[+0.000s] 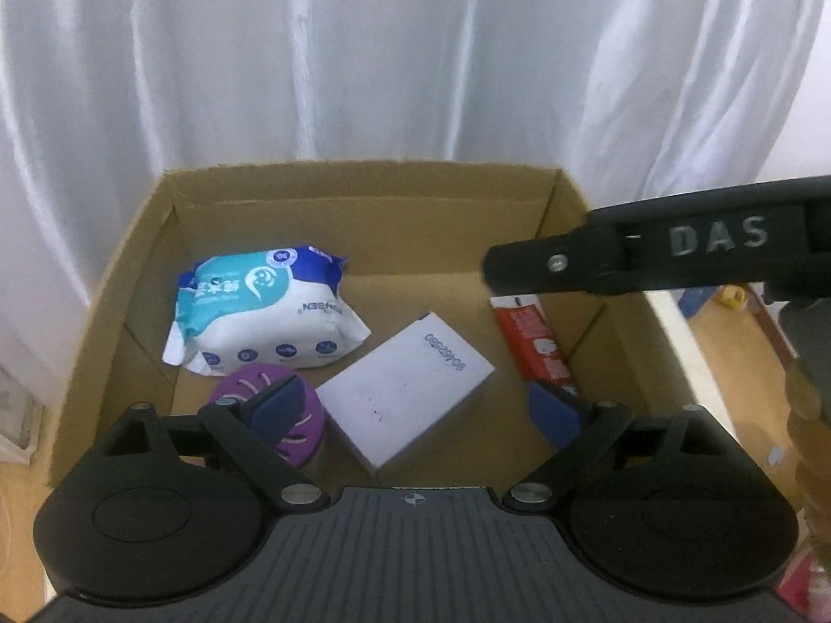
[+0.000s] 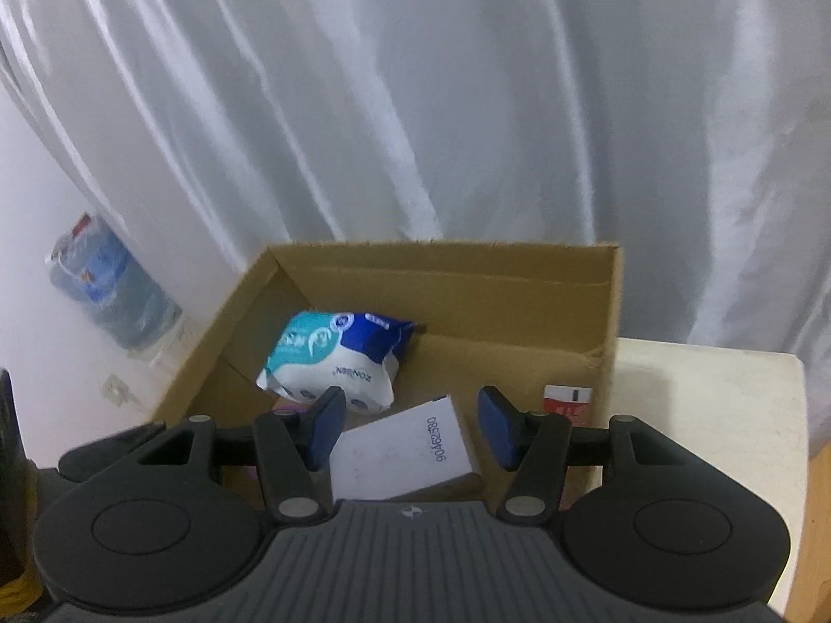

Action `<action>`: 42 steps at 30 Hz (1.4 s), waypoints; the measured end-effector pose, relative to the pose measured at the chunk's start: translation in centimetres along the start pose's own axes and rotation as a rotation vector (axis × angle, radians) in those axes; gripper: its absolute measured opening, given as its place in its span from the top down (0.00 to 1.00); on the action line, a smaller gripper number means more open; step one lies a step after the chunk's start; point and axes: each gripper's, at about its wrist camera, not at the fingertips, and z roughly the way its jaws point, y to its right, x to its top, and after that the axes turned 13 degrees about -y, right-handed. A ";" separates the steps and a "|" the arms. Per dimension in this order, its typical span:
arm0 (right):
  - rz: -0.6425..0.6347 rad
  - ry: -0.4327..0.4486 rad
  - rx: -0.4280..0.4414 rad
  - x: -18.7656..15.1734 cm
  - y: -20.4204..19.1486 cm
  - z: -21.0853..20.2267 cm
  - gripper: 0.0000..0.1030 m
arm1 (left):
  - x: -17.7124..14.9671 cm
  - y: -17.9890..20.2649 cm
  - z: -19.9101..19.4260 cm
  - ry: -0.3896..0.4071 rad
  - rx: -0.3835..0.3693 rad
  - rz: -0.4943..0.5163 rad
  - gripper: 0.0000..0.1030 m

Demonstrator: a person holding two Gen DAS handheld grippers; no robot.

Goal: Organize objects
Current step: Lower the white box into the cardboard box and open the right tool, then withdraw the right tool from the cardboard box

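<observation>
An open cardboard box [image 1: 130, 259] holds a blue-and-white wipes pack [image 1: 265, 311], a white carton [image 1: 410, 389], a purple round lid [image 1: 306, 425] and a red tube [image 1: 535, 342]. My left gripper [image 1: 415, 410] is open and empty, hovering above the box's near side over the white carton. My right gripper [image 2: 410, 425] is open and empty, above the same box; its finger [image 1: 623, 259] crosses the right of the left wrist view. The right wrist view shows the box [image 2: 607, 311], the wipes pack [image 2: 332, 358], the white carton [image 2: 405, 446] and the red tube [image 2: 568, 400].
A white curtain [image 1: 415, 52] hangs behind the box. The box stands on a cream table [image 2: 701, 415]. A large water bottle [image 2: 109, 290] stands on the floor to the left. Small clutter [image 1: 727, 296] lies on the floor at the right.
</observation>
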 end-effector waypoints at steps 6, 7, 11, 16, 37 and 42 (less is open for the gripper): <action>0.065 0.070 0.036 -3.6 -0.4 -3.7 0.18 | -3.3 -0.4 -4.5 0.103 -0.037 0.002 0.02; 0.069 0.085 0.038 -4.3 -0.7 -4.2 0.15 | -4.0 -0.6 -5.3 0.118 -0.038 -0.004 0.01; 0.050 0.133 0.028 -6.3 -2.1 -5.6 0.00 | -6.0 -1.5 -7.7 0.144 -0.069 -0.036 0.00; -0.020 0.162 -0.013 -7.5 -4.4 -6.7 0.00 | -7.8 -2.0 -9.9 0.151 -0.072 -0.071 0.00; -0.244 0.515 -0.479 -10.6 -10.5 -12.2 0.00 | -8.8 -0.5 -14.0 0.332 0.322 -0.049 0.00; -0.171 0.452 -0.423 -11.5 -10.4 -11.5 0.00 | -8.9 -0.6 -13.3 0.334 0.282 -0.061 0.00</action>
